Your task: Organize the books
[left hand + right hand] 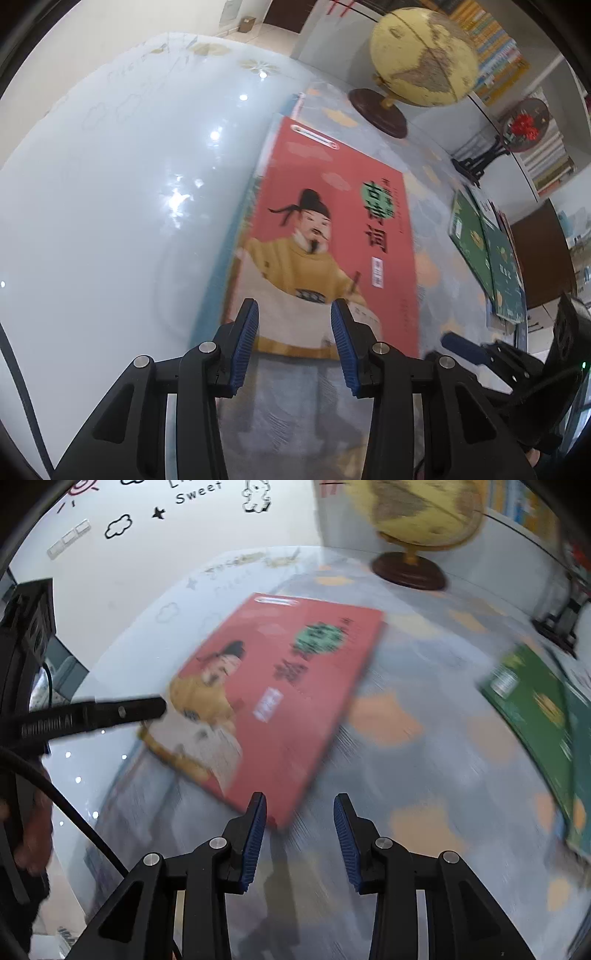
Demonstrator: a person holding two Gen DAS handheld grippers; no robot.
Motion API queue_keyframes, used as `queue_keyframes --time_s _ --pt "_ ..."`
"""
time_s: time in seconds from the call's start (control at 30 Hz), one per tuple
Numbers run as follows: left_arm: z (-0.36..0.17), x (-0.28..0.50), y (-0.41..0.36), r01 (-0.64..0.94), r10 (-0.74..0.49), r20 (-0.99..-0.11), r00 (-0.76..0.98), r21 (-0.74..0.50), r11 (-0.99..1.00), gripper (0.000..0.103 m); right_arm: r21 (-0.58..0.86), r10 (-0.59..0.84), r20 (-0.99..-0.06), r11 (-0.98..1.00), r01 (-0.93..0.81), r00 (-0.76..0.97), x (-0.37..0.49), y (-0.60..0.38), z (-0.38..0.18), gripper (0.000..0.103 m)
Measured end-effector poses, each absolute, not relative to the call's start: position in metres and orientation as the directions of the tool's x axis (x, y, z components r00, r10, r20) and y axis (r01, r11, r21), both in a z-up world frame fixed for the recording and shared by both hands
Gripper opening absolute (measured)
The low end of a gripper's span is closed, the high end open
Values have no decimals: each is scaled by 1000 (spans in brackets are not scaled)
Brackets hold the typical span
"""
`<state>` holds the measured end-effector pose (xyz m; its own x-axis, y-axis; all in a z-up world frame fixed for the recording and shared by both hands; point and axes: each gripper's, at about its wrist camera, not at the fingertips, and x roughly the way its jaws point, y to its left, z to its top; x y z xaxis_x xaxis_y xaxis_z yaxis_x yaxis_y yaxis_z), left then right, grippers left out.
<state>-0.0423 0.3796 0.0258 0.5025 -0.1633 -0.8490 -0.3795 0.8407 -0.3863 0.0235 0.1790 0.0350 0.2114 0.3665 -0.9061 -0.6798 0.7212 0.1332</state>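
From the left wrist I see my left gripper (294,317) spread and empty over the red book (332,229), which lies flat on the glossy table (110,221); a globe (421,51) and green books (484,251) sit beyond. From the right wrist, my right gripper (300,810) is spread, empty, near the red book's (288,686) corner; a doodled wall (166,535) stands behind.
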Motion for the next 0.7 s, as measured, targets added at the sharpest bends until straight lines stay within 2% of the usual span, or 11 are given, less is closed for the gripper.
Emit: queue_keyframes --time_s 0.2,0.27,0.33,0.43,0.57,0.7 --pt "55 -48 335 -338 -166 -825 540 -393 855 38 137 348 -904 786 -602 249 9 104 50 36" --pt "71 -47 306 -300 -180 -812 555 -397 867 41 144 354 -896 803 -579 268 4 77 60 36" --pt "88 -44 268 -246 -194 -802 564 -388 888 50 140 359 -883 816 -561 301 1 45 71 36" --pt "110 -38 203 -163 -225 -782 581 -383 909 51 129 370 -853 832 -540 367 -8 -9 95 37" --pt "125 -37 104 -83 -309 -771 557 -422 903 54 125 366 -826 861 -493 429 -23 -98 116 52" --pt "129 -41 12 3 -346 -785 514 -402 916 54 148 350 -806 900 -410 477 -41 -199 126 52"
